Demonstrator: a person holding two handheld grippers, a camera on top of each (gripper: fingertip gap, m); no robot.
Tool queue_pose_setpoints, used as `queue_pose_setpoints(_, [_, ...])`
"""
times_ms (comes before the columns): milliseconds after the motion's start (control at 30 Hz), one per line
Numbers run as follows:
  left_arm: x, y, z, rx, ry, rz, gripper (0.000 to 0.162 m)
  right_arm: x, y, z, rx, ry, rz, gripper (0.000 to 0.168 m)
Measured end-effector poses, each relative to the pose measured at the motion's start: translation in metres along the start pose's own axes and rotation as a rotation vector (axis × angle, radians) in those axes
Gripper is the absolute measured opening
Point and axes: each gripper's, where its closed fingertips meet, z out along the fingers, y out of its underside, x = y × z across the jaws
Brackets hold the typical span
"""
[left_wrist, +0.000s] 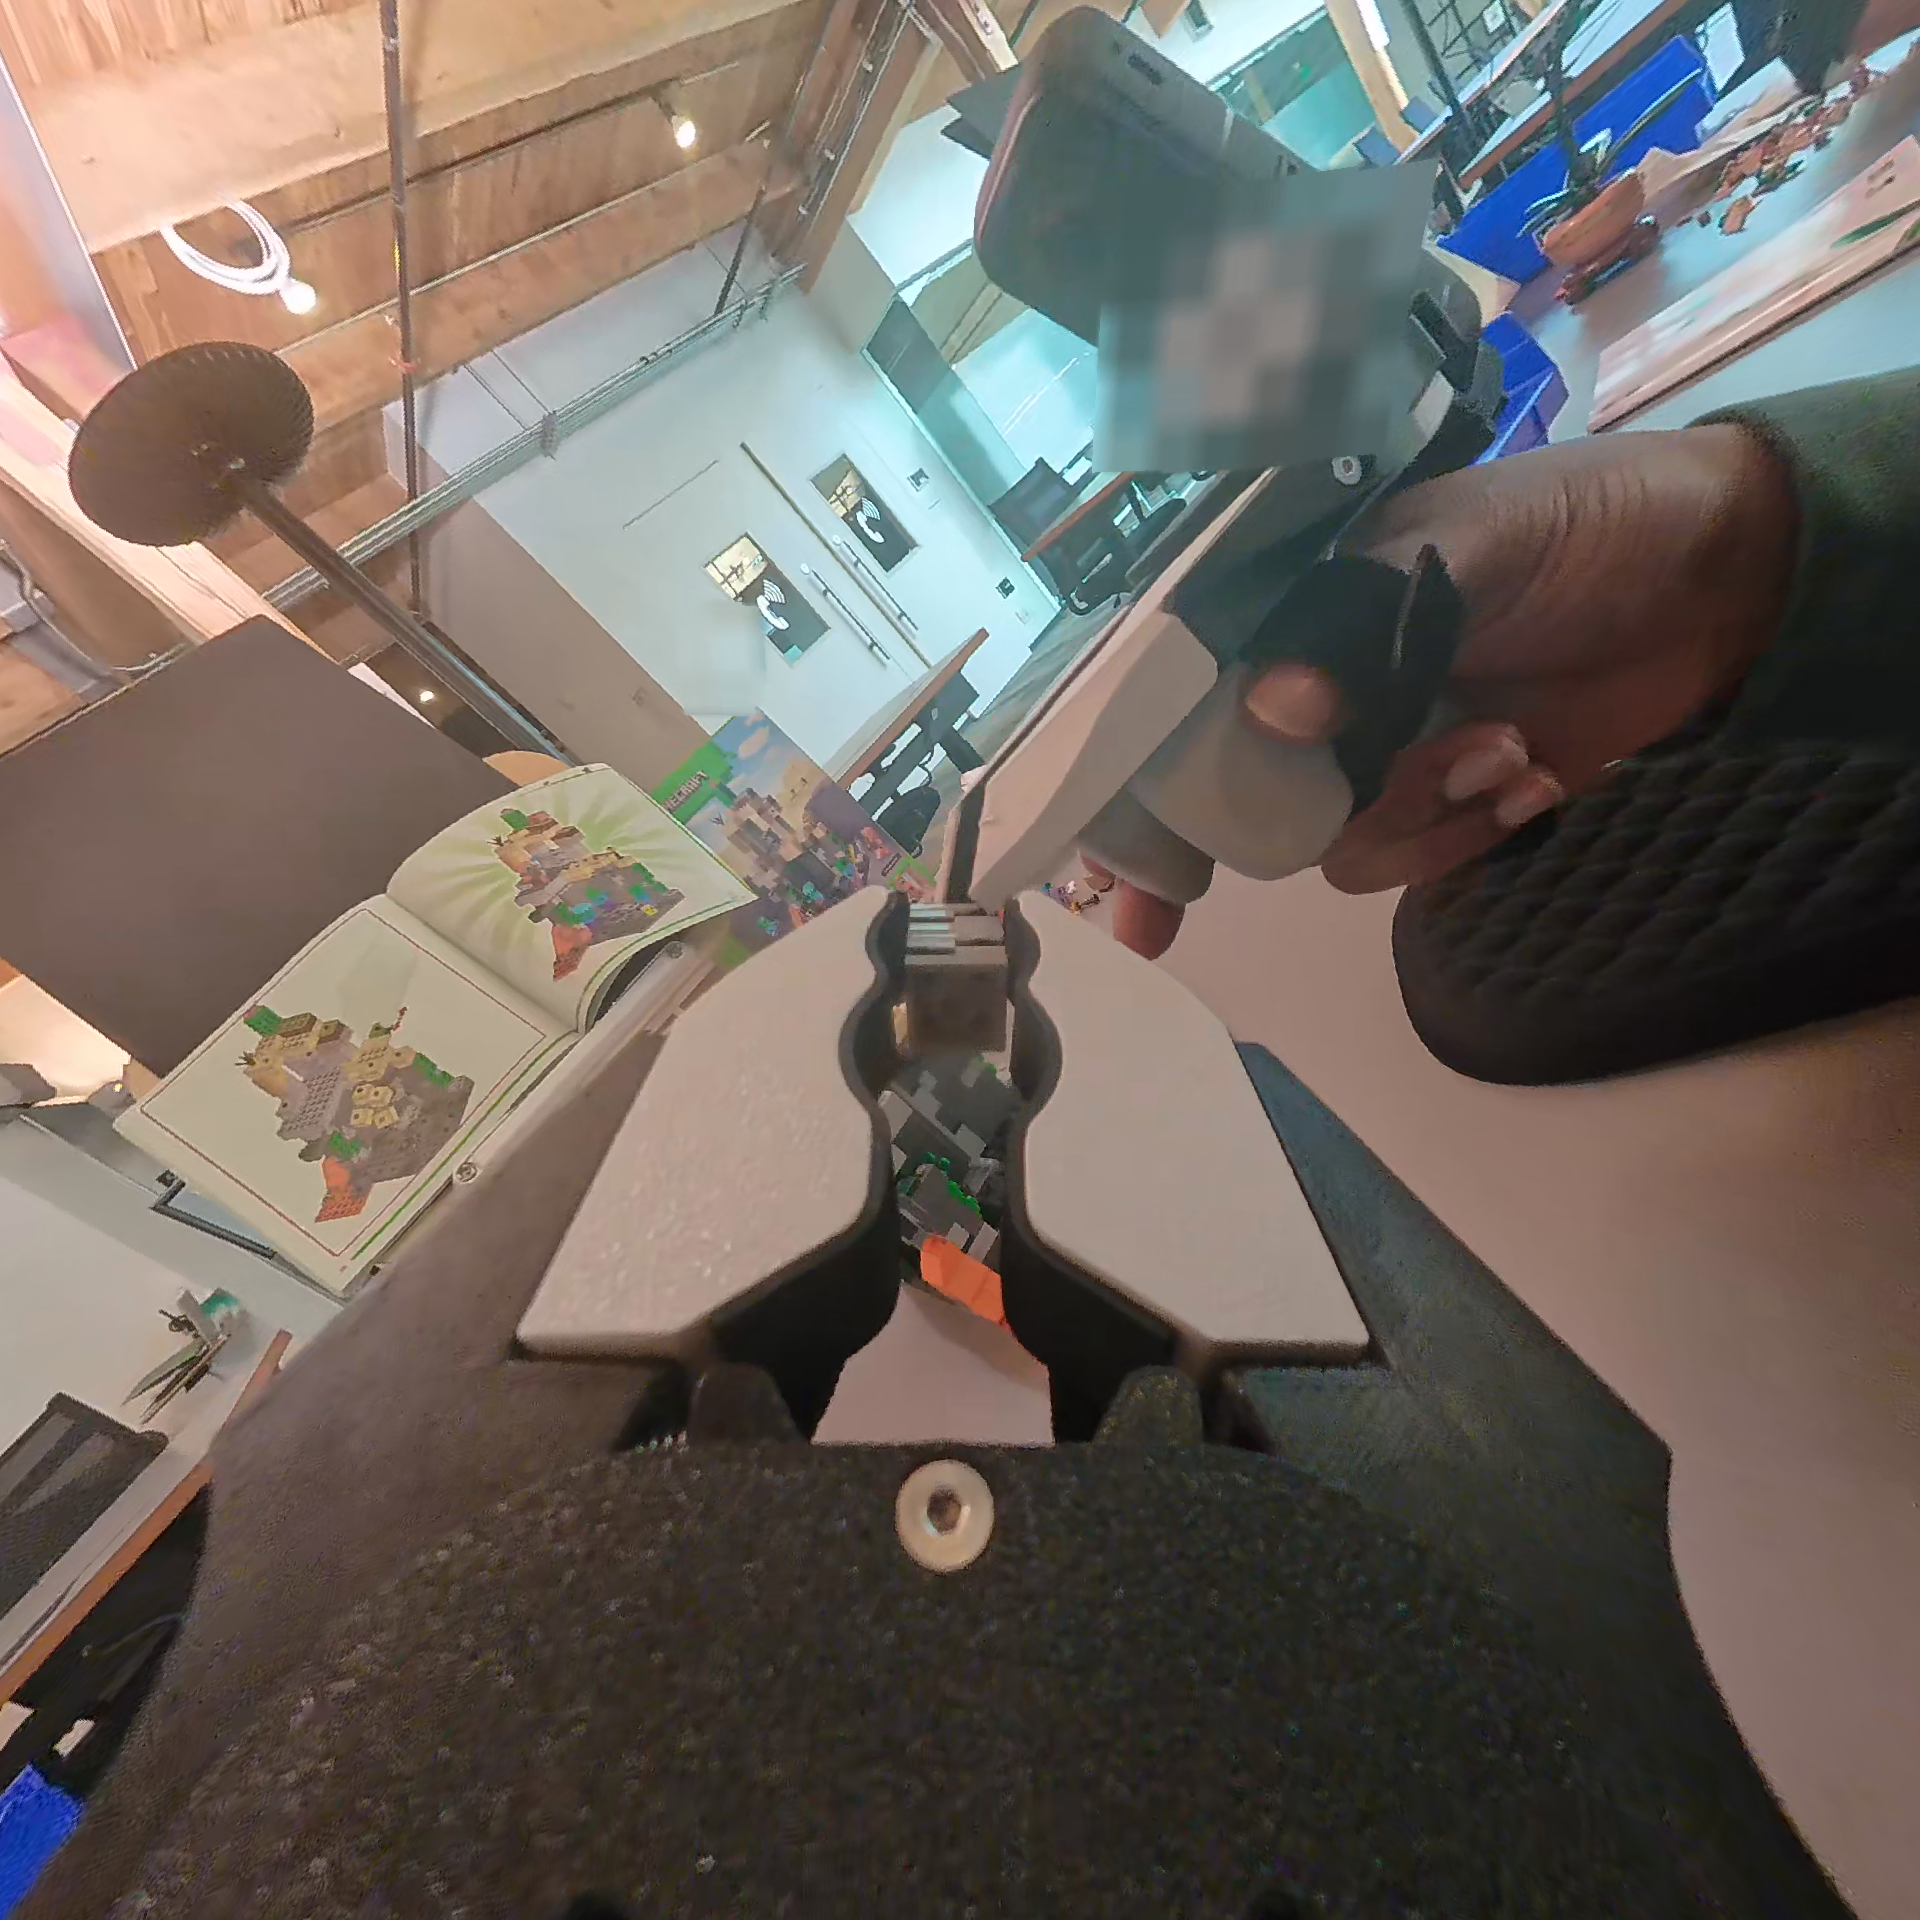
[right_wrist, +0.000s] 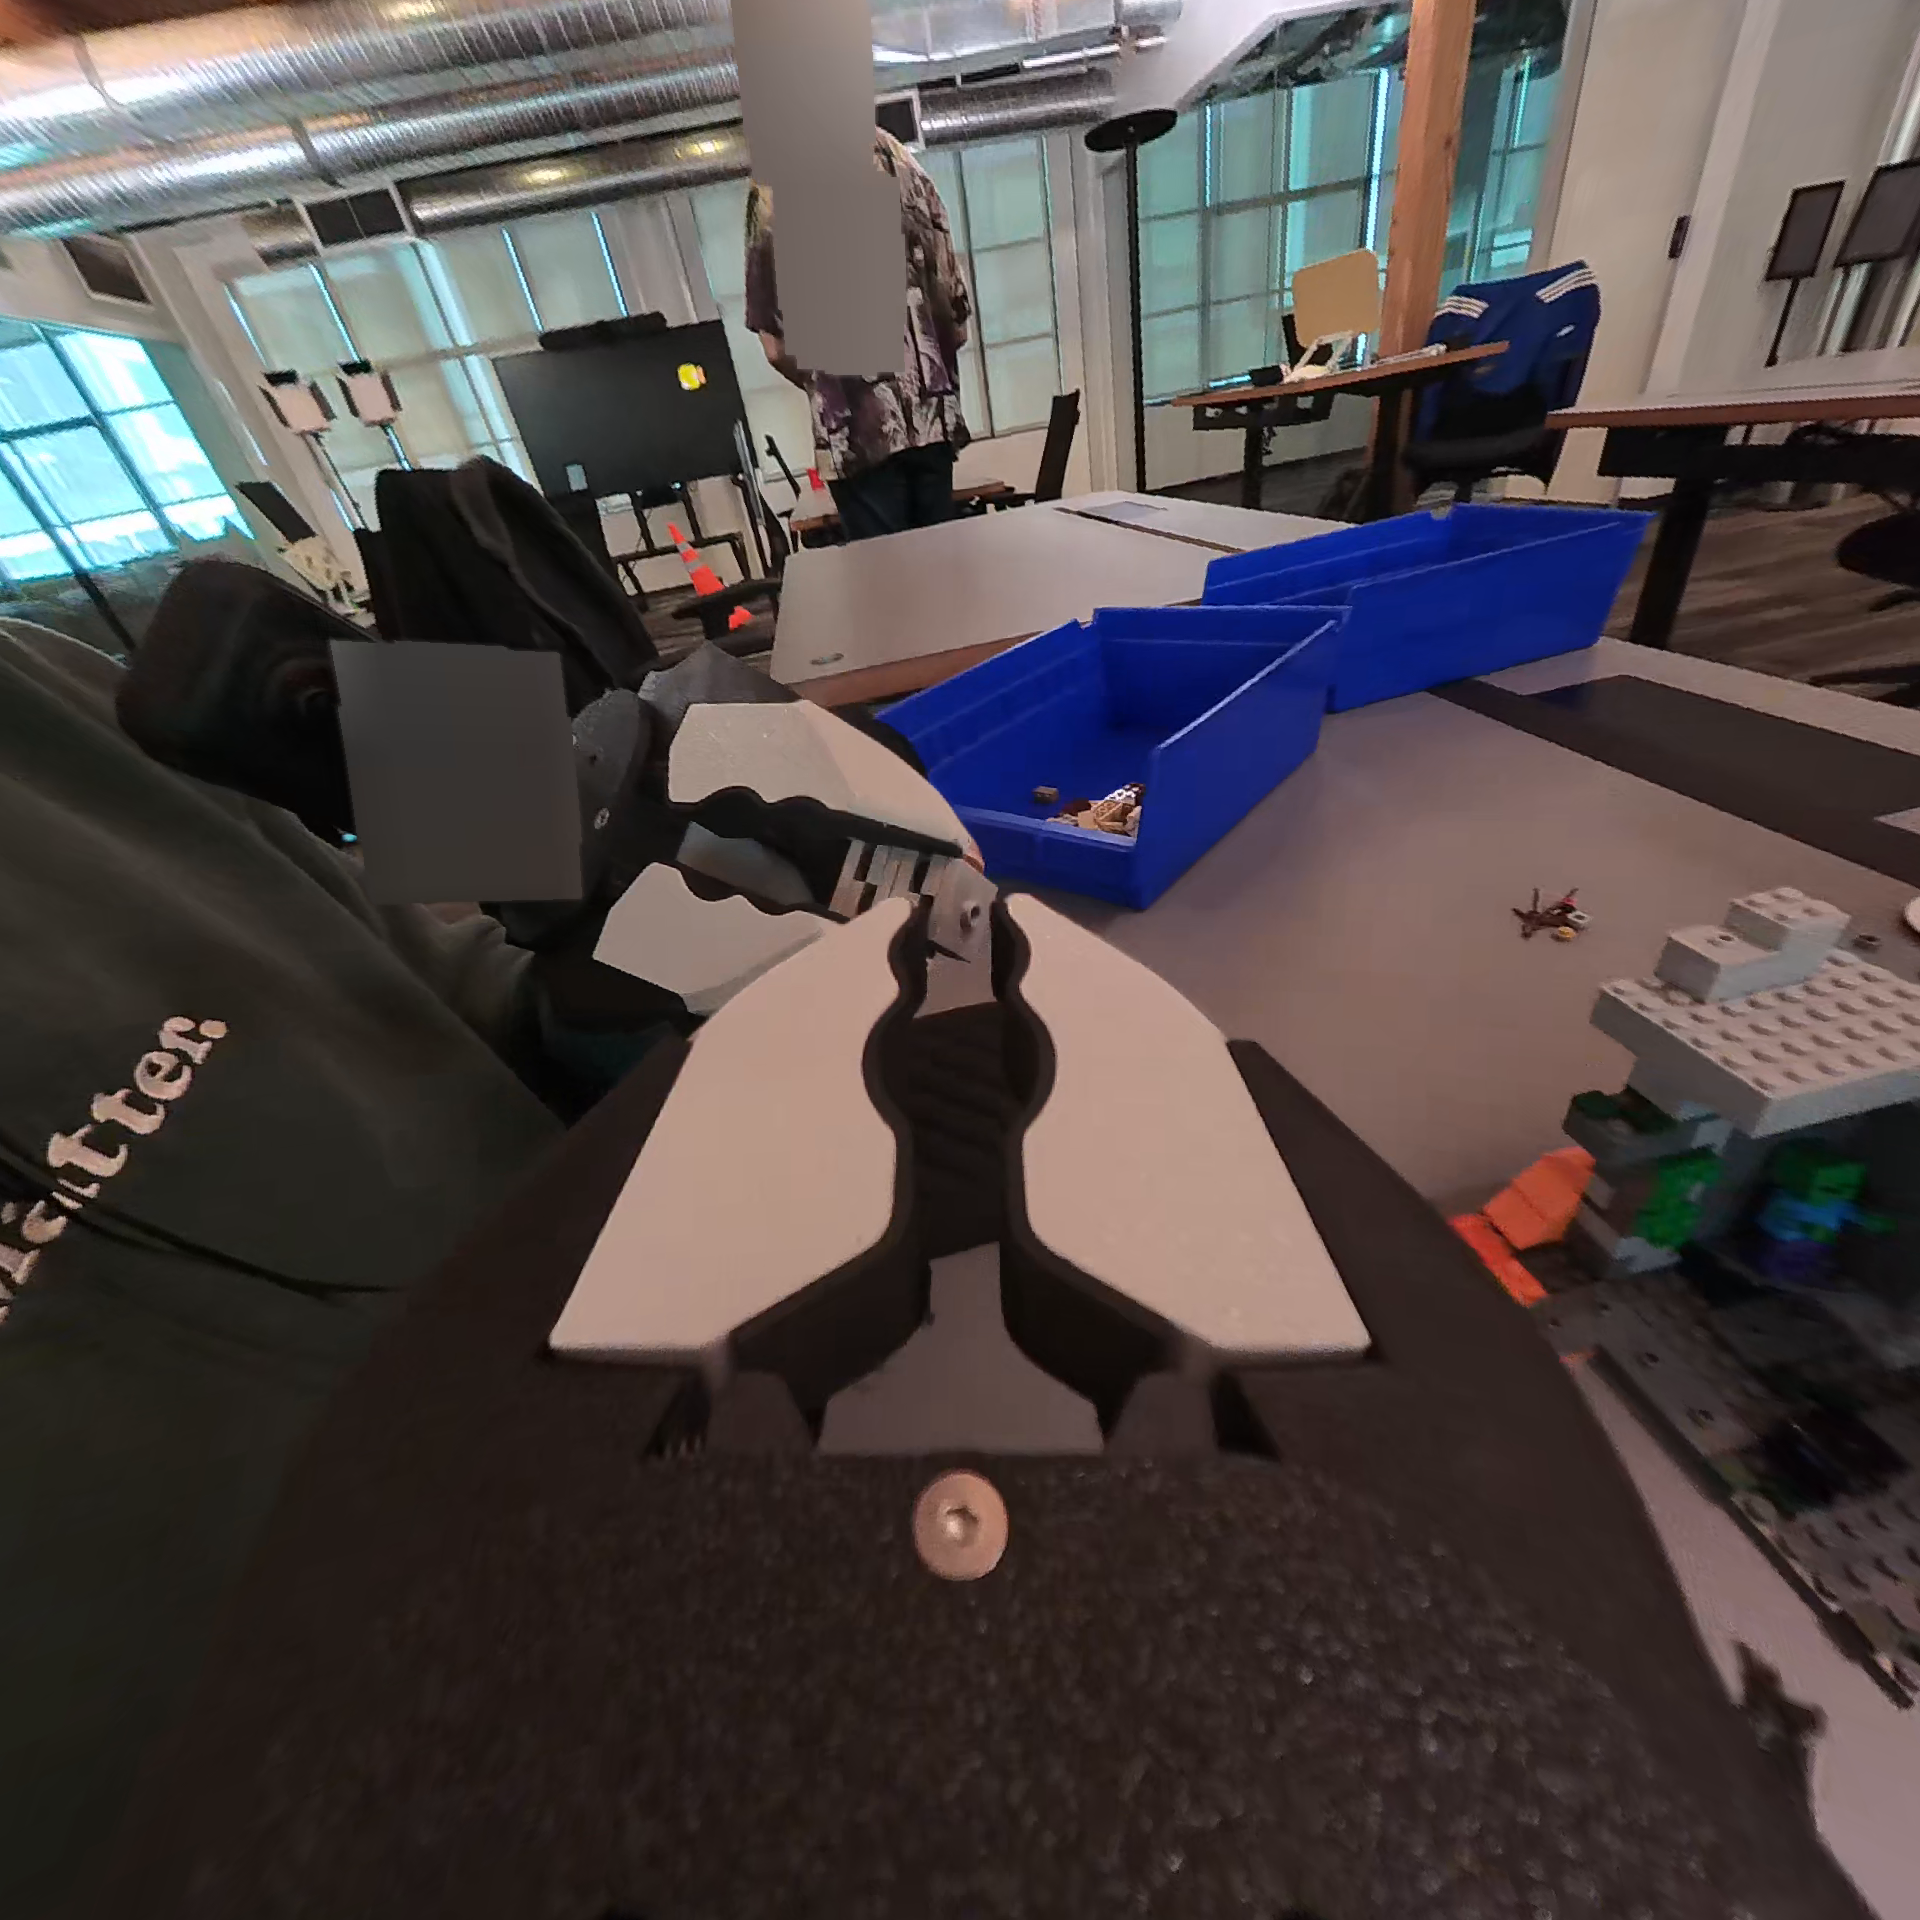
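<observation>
Left gripper (left_wrist: 951, 930), white fingers on a black mount: was clamped on a small grey stacked-brick piece (left_wrist: 956, 992). Right gripper (right_wrist: 951, 925): was pinched on that piece's other end, tip to tip. A grey-and-green brick model (right_wrist: 1745, 1060) stood to its right, and an open blue plastic bin (right_wrist: 1195, 727) lay beyond.

Left tool (left_wrist: 954, 940) clamps a small grey brick piece (left_wrist: 956, 961); right tool (left_wrist: 987, 883) touches it; open instruction booklet (left_wrist: 416, 1018) lies left.

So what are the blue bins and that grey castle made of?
The blue bins look like hard, smooth plastic: thin stiff walls with a slight shine. The grey castle looks like plastic toy bricks: rows of round studs on top, with matte, even colour. Neither can be confirmed by sight alone.
</observation>
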Motion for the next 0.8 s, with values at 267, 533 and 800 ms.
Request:
queue_pose_setpoints(267, [0.010,0.002,-0.004,-0.025,0.056,0.134,0.017,-0.005,0.011,0.001,-0.155,-0.008,-0.002,0.010])
queue_pose_setpoints(533, [0.031,-0.019,-0.012,0.080,0.185,0.225,0.017,-0.031,0.023,0.000,-0.238,-0.367,0.283,0.002])
queue_pose_setpoints(800, [0.026,-0.016,-0.009,0.105,0.194,0.075,0.017,-0.015,0.015,-0.005,-0.008,-0.394,0.427,0.000])
